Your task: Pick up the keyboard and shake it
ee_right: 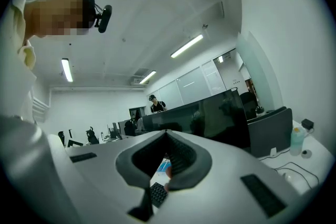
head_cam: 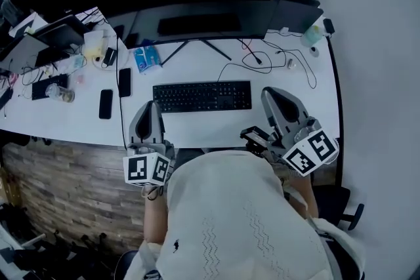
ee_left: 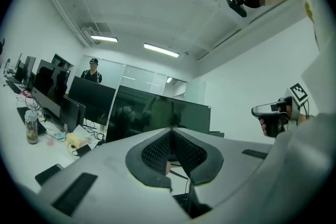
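Note:
A black keyboard (head_cam: 202, 96) lies flat on the white desk (head_cam: 197, 131), in front of the monitor. My left gripper (head_cam: 151, 103) is held level just off the keyboard's near left corner, jaws together and empty. My right gripper (head_cam: 270, 92) hovers beside the keyboard's right end, also closed on nothing. In the left gripper view the jaw tips (ee_left: 171, 130) meet, and a sliver of the keyboard (ee_left: 181, 200) shows below them. The right gripper view shows its tips (ee_right: 167, 132) meeting, with a corner of the keyboard (ee_right: 157, 192) under them. Neither gripper touches the keyboard.
A wide dark monitor (head_cam: 197, 10) stands behind the keyboard on a tripod foot. Two phones (head_cam: 105, 103) (head_cam: 125, 82), a blue packet (head_cam: 147, 57) and a bottle (head_cam: 60, 94) lie at the left. Loose cables (head_cam: 262, 62) run at the right. A person (ee_left: 92, 72) stands beyond the monitors.

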Tool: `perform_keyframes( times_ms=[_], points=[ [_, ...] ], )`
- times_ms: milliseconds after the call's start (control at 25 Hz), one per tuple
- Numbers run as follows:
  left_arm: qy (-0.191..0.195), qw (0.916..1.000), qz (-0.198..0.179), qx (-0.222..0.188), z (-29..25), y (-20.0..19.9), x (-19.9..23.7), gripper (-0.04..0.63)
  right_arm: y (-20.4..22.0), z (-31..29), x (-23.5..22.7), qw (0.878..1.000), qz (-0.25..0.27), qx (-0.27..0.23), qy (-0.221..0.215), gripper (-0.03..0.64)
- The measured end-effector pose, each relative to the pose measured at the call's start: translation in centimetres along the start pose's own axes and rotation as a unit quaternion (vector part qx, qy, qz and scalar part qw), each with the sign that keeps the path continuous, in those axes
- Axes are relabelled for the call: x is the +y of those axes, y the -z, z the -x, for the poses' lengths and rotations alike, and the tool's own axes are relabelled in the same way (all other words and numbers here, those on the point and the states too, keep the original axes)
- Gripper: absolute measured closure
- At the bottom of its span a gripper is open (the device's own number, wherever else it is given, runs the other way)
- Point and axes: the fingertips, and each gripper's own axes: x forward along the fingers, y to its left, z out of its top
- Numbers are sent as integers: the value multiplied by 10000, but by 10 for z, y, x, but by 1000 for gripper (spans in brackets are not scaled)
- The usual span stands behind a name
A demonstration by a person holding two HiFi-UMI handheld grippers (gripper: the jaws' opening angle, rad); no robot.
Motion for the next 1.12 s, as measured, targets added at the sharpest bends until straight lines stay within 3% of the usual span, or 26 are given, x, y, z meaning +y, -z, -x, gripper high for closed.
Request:
perform_keyframes(
  times_ms=[560,1120],
  points=[
    [-172,9996,213,81,19,16,4,580,15,0,5,9998,119,179,27,617],
    [-219,9996,130,126,25,24,7,580,19,0,8,9997,113,224,54,617]
  ],
)
